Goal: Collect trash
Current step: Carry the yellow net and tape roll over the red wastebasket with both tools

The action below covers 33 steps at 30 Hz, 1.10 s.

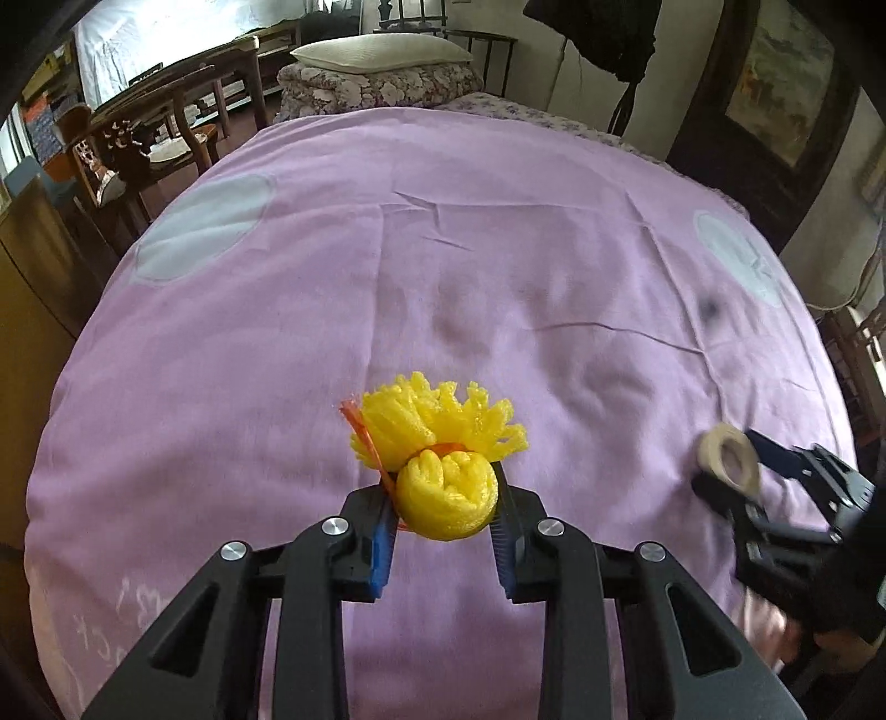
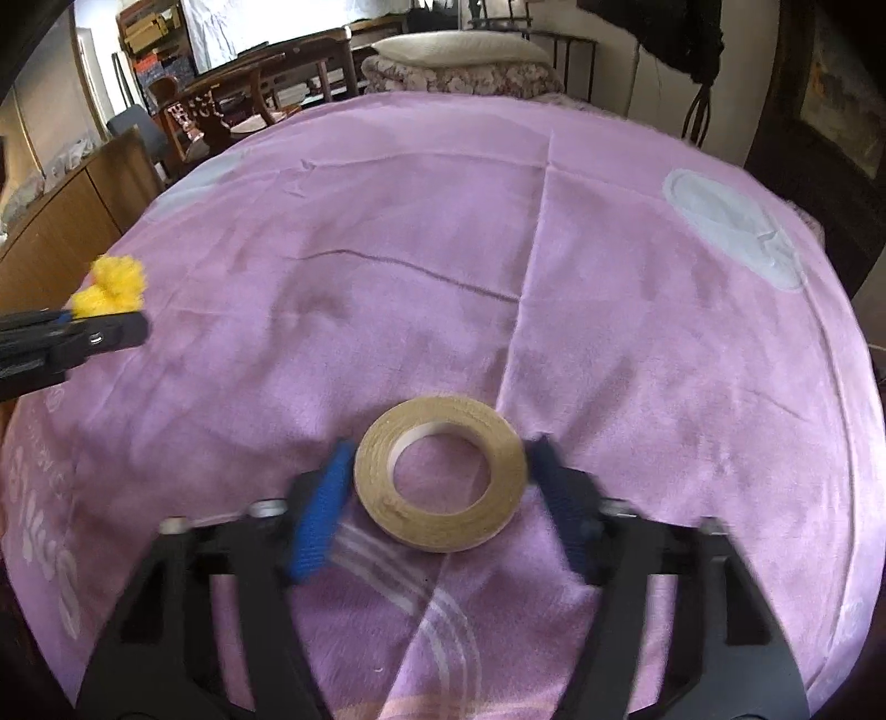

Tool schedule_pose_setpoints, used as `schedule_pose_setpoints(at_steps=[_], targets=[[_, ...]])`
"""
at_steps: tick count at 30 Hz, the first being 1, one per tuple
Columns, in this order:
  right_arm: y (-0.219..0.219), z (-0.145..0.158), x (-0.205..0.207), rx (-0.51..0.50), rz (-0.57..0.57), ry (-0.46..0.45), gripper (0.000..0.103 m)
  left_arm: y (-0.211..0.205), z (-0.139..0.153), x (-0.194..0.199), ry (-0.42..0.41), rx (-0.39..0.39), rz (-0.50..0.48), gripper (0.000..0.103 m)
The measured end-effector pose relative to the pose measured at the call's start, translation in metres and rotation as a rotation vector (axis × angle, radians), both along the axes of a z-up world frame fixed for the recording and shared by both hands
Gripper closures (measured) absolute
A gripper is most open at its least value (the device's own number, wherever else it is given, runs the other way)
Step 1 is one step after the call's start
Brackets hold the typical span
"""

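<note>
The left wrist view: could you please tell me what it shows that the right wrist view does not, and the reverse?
Only the left wrist view shows the left tongs shut on the yellow foam net from close up, with an orange strip beside it. Only the right wrist view shows the hole through the tape roll, between the right tongs, and white printed arcs on the cloth. Both show the pink blanket, the pillow, foam, tape and each other's tongs.

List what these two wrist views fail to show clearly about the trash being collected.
- Right wrist view: motion blur hides whether the right gripper touches the tape roll.
- Left wrist view: yellow foam net hides most of the orange scrap.
- Neither view shows a bin.
</note>
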State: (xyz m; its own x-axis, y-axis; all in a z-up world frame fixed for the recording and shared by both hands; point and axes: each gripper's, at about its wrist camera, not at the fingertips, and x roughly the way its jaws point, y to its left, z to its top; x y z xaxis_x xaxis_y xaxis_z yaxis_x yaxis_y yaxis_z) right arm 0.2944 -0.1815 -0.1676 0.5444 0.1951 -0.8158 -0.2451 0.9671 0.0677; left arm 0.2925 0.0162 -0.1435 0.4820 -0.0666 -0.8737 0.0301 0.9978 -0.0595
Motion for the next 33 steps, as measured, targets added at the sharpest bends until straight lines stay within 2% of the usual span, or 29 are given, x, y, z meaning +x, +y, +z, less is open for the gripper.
schedule_pose_setpoints(at_steps=[8,20,26,33], targets=[[-0.004,0.025,-0.029,0.056,-0.009,-0.036,0.046,-0.005,0.026,-0.037,-0.028,-0.007,-0.015,0.074],[0.009,0.072,-0.108,0.088,0.044,-0.086,0.046,0.007,0.069,-0.114,-0.091,-0.037,0.007,0.074],[0.034,0.091,-0.146,0.096,0.112,-0.106,0.046,0.029,0.081,-0.163,-0.115,-0.054,0.053,0.074],[0.091,0.094,-0.186,0.1,0.253,-0.092,0.046,0.077,0.079,-0.223,-0.106,-0.063,0.151,0.074]])
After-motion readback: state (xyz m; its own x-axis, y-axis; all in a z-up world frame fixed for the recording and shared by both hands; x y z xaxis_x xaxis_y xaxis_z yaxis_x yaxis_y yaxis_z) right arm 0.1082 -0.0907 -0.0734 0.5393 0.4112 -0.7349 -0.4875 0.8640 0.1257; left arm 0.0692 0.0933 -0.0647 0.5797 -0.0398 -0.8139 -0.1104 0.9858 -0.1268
